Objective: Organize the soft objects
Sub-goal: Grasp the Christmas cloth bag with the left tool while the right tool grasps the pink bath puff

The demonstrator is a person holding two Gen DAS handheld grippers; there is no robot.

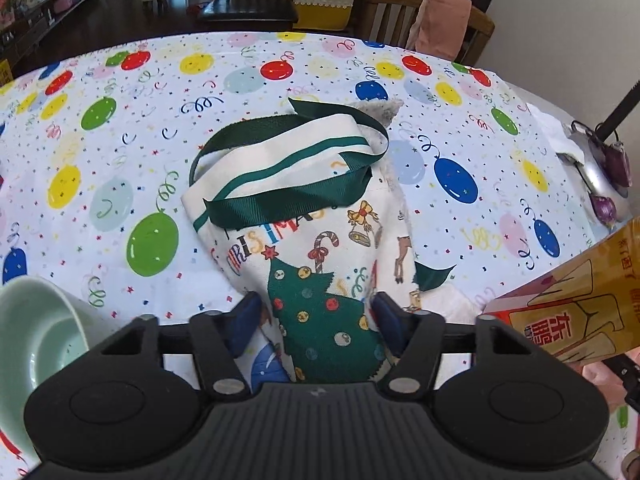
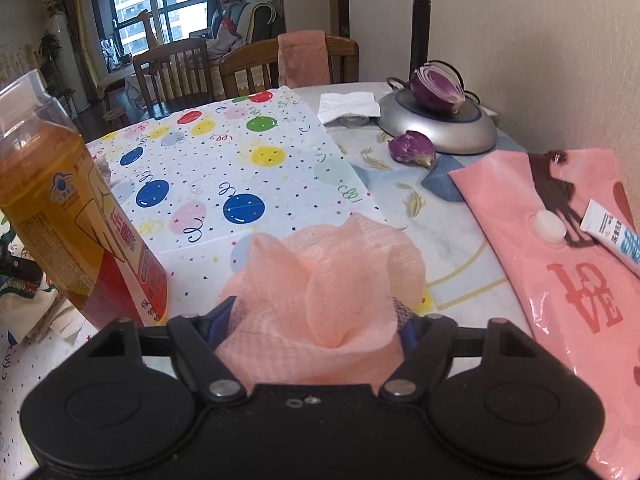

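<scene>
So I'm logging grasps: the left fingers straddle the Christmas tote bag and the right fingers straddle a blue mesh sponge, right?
Nearly. The mesh sponge between the right fingers is pink, not blue, as the right wrist view shows. The left fingers do straddle the Christmas tote bag.

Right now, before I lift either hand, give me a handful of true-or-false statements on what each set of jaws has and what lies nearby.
1. The left gripper has its jaws on either side of the Christmas tote bag. True.
2. The tote bag's handles are red. False: they are dark green.
3. The right gripper has the pink mesh bath pouf between its jaws. True.
4. The tea bottle lies on its side. False: it stands upright on the balloon tablecloth.
5. A cut purple onion sits on the silver lamp base. True.
6. The white tube rests on the tablecloth. False: it lies on the pink LOVE pouch.
</scene>
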